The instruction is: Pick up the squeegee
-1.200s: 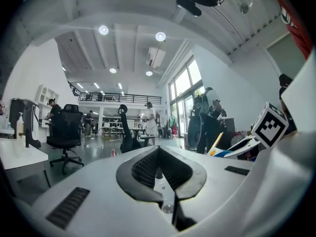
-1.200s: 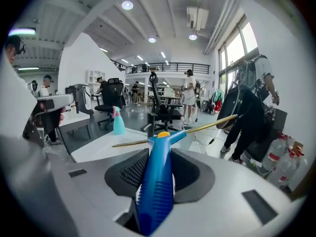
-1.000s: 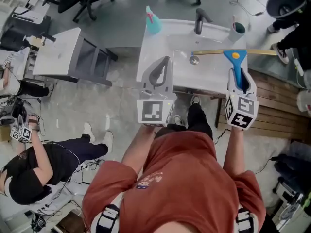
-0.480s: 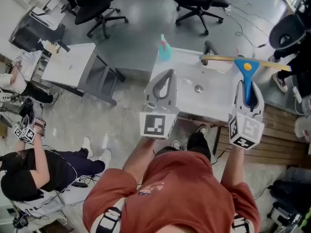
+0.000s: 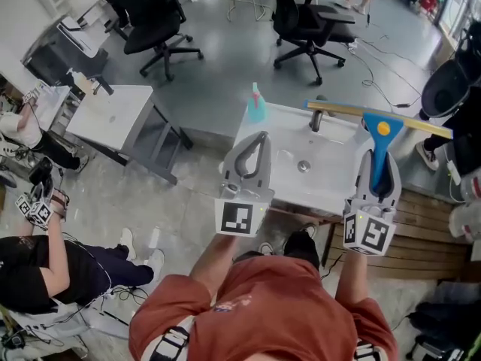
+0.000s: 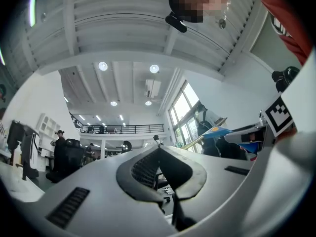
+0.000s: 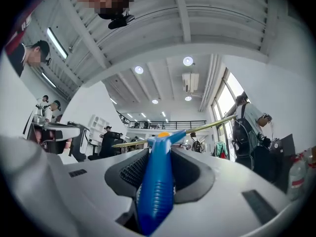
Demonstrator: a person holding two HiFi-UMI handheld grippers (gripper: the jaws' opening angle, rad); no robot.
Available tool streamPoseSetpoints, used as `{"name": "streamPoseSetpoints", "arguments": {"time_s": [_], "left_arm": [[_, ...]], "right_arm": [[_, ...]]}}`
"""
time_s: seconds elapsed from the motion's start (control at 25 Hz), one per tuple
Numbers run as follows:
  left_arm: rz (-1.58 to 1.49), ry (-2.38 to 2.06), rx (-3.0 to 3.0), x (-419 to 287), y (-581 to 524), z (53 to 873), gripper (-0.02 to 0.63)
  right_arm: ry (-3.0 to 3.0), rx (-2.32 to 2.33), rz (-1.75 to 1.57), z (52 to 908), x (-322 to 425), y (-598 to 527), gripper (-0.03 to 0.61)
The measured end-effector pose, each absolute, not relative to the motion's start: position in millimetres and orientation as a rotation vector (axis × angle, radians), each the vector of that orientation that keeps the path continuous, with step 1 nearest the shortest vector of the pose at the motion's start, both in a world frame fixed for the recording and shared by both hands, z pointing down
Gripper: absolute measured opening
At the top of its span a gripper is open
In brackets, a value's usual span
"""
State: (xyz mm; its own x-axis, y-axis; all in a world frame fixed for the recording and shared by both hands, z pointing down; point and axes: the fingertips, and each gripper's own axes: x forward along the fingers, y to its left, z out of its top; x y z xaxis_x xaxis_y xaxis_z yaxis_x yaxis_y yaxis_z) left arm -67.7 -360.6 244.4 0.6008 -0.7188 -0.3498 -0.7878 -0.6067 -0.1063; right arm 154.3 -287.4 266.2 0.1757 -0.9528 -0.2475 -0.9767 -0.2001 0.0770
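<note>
Head view:
- Both grippers are higher than a second ago.
- The squeegee (image 5: 382, 140) has come up with the right gripper (image 5: 379, 156). Its brass-coloured blade sat low across the back of the sink (image 5: 331, 183) then. It now hangs clear of the basin, drawn across the faucet (image 5: 316, 119).
- Judgement: the pick-up is as good as done; only a steady hold is left.
- The left gripper (image 5: 258, 137) carries nothing.

Left gripper view:
- Jaws closed tip to tip, nothing between them.
- The squeegee shows well off to the right, by the other gripper.

Right gripper view:
- Jaws clamped on the blue ribbed handle. It runs straight down the middle, with a ridged pad (image 7: 129, 169) on each side.
- Head and blade stick out beyond the fingertips, crosswise to the handle.
</note>
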Motion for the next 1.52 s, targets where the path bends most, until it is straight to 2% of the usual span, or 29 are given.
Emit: {"name": "streamPoseSetpoints", "arguments": {"time_s": [1.52], "left_arm": [[0.355, 1.283, -2.591, -99, -349, 263, 0.015]], "right_arm": [[1.992, -2.332, 0.326, 282, 125, -287, 0.146]]}}
